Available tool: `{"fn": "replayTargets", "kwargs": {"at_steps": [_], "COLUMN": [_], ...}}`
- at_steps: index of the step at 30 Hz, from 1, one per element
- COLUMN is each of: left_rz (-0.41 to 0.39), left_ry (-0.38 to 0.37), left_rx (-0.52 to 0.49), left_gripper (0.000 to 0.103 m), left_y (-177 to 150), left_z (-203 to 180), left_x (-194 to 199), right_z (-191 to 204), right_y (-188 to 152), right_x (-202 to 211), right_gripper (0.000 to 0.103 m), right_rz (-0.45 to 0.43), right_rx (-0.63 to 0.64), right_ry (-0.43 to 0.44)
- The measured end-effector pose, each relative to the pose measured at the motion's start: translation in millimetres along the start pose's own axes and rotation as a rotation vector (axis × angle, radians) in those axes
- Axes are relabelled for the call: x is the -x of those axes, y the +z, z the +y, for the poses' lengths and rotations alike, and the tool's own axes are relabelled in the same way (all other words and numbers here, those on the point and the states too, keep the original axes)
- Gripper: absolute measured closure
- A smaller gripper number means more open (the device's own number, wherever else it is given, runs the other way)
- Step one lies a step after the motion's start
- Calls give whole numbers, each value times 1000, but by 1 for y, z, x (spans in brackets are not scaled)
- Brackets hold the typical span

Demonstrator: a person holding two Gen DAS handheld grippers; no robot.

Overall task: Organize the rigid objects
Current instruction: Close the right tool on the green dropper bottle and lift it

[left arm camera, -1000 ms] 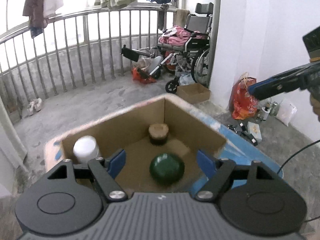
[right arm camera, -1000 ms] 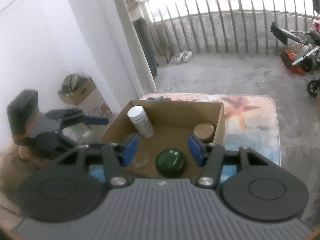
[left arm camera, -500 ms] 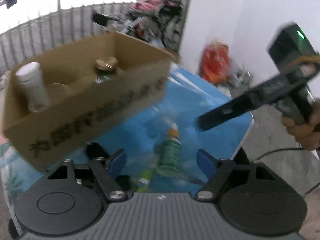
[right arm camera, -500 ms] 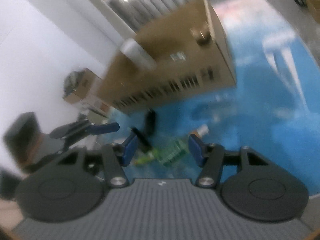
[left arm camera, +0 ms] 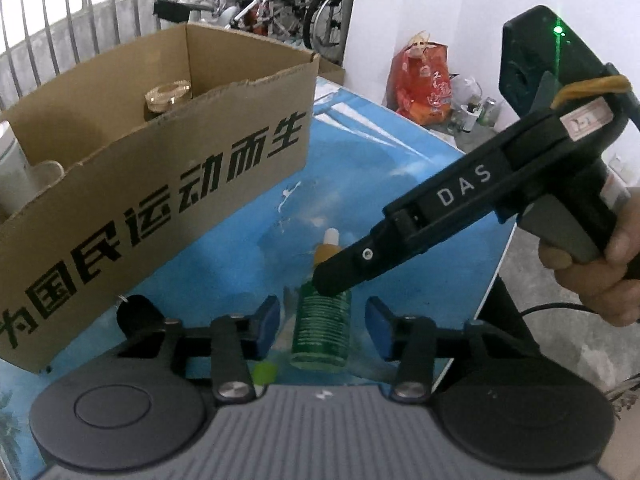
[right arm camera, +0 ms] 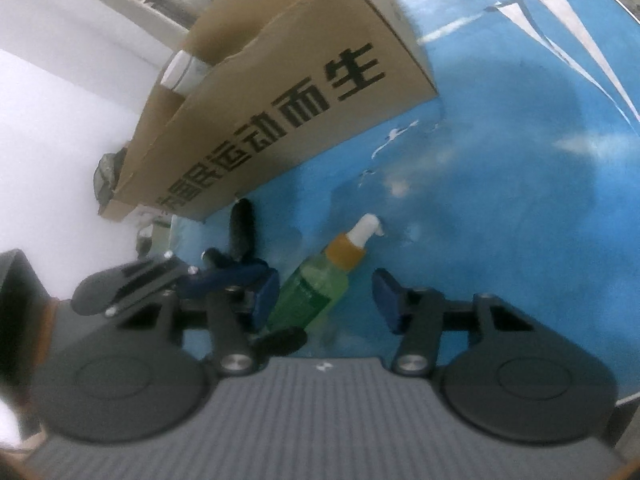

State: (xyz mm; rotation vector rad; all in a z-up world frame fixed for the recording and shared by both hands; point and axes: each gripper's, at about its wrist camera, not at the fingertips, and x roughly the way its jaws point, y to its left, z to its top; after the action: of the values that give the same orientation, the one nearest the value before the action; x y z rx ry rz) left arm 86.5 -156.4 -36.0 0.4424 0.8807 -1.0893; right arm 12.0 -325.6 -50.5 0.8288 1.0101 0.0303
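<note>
soft daylight, fisheye-bent edges; right wrist view motion-blurred, left sharper.

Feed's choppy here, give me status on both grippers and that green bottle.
Left gripper, right gripper both closing around green bottle, pads not touching. Bottle lying on blue mat. Cardboard box beside, not blocking.

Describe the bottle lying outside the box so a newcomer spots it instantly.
Find the brown cardboard box with black printed characters on the blue mat. In front of it lies a green translucent plastic bottle, the only thing there with an orange collar and white nozzle.
</note>
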Motion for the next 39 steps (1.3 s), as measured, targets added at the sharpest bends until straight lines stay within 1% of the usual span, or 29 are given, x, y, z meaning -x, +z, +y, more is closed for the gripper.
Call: {"fn": "replayTargets", "kwargs": {"at_steps": [2,9,11,12,13,17,27,32,34,35,39], "left_rz": [15,46,53,53,49,35,14,-14,-12,-19,-21], "left_ry": [-6,-31,-35,-28,-22,-23,-24,-14,-1,-3,-5], "left_rx": [11,14,8,2,-4,-4,-7,-14,-16,-17,-10], "left_gripper": [61,65,69,69,69,70,70,70,70,70,69], "left_y": [1,6,5,5,5,3,1,2,2,2,3], "left_z": [3,6,4,3,2,2,0,-1,-1,-1,-2], "left_x": [-6,-17,-20,-21,-22,-22,-16,-7,-5,-4,-3], "right_z": [-2,-4,-3,-2,-1,0,0,4,7,9,16], "right_y": [3,14,16,16,16,16,17,15,15,15,16], "right_x": [-2,-7,-9,-10,-11,-12,-15,-9,-4,0,6], "right_gripper": [57,60,63,66,67,69,67,70,74,82,82], "right_rz": [2,-7,-9,-10,-13,-26,-21,-60,-81,-94,-112], "right_rx": [-9,-27,-18,-13,-4,11,7,34,56,70,102], "right_ry": [-6,-12,-15,-19,-23,-24,-9,15,20,22,20]}}
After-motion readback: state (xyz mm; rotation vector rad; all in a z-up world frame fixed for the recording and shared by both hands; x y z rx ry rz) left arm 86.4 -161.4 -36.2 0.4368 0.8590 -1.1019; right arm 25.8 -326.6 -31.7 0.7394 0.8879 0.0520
